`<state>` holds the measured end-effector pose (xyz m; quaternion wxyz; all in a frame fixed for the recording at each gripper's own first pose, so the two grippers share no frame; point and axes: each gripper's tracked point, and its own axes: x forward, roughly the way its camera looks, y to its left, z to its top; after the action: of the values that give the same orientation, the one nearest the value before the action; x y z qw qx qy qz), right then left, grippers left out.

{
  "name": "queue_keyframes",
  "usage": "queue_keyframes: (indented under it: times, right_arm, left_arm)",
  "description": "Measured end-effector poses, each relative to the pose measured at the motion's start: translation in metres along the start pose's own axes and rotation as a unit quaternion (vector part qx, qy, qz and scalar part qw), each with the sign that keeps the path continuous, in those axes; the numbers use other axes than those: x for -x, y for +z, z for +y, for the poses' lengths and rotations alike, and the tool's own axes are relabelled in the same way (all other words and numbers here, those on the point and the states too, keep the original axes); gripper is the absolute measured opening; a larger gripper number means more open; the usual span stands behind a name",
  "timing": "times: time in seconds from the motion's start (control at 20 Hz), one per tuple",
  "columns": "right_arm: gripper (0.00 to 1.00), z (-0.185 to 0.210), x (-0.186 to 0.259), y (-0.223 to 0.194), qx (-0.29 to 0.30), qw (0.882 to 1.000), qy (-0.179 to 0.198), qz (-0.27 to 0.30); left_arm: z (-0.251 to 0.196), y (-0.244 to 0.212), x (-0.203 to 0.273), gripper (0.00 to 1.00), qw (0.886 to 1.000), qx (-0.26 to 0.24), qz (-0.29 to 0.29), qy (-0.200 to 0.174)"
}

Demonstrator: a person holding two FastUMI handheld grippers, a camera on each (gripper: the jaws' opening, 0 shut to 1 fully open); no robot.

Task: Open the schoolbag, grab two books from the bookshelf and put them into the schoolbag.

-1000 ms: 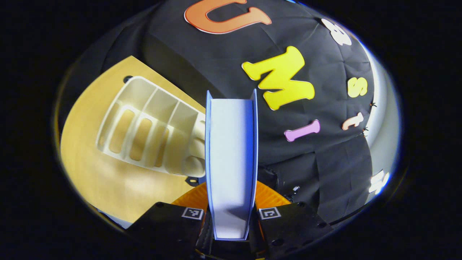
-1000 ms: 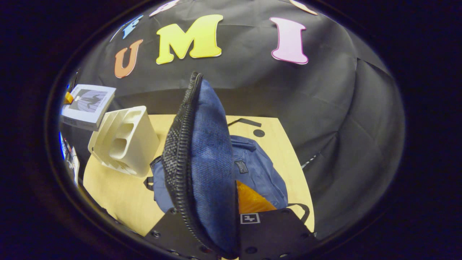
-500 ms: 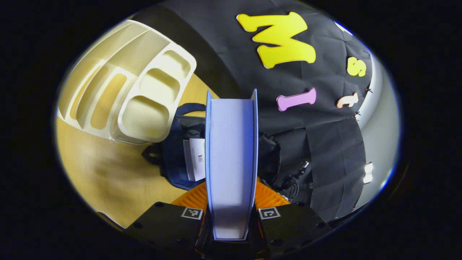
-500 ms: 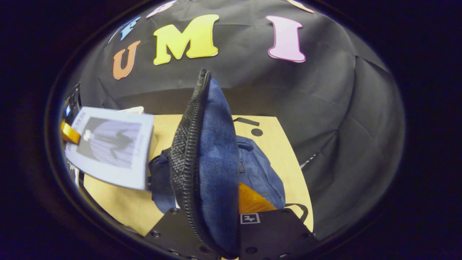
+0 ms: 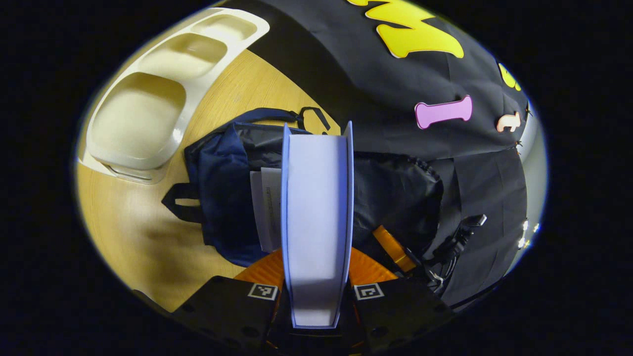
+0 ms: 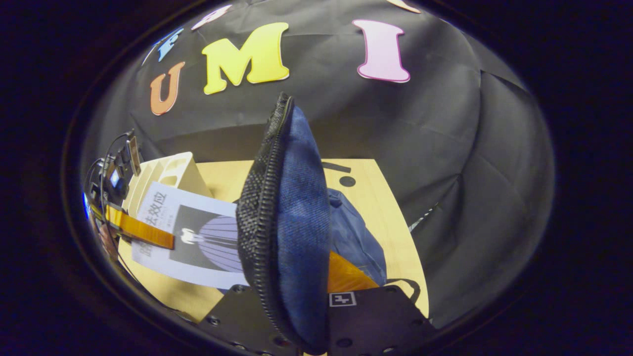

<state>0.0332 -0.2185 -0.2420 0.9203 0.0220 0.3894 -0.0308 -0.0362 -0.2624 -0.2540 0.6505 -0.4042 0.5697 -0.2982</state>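
My left gripper (image 5: 316, 269) is shut on a book (image 5: 316, 207) with pale blue covers, held page-edge toward the camera just above the open mouth of the dark blue schoolbag (image 5: 220, 193). Another white book (image 5: 266, 207) lies inside the bag. My right gripper (image 6: 306, 287) is shut on the bag's zipper-edged flap (image 6: 292, 217) and holds it up. In the right gripper view the held book (image 6: 198, 237) hangs tilted to the left of the flap, with the left gripper's finger (image 6: 141, 231) across its cover. The cream bookshelf (image 5: 143, 109) stands beside the bag.
The bag and the shelf (image 6: 168, 170) rest on a wooden table (image 6: 390, 212) against the black cloth wall. A bag strap (image 5: 180, 202) lies on the table (image 5: 128, 237). The right gripper's finger (image 5: 393, 244) and cables (image 5: 455, 242) sit at the bag's right side.
My left gripper has carried the book from above the shelf down and over to the bag's opening. The right gripper has kept the flap raised, almost still.
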Motion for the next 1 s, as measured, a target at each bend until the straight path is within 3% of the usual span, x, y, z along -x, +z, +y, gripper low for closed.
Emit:
queue_keyframes:
  times: [1.0]
  right_arm:
    - [0.02, 0.013, 0.017, 0.022, 0.012, 1.000, 0.015, -0.023]
  left_arm:
    - [-0.021, -0.001, -0.136, 0.42, 0.992, 0.069, -0.002, -0.106]
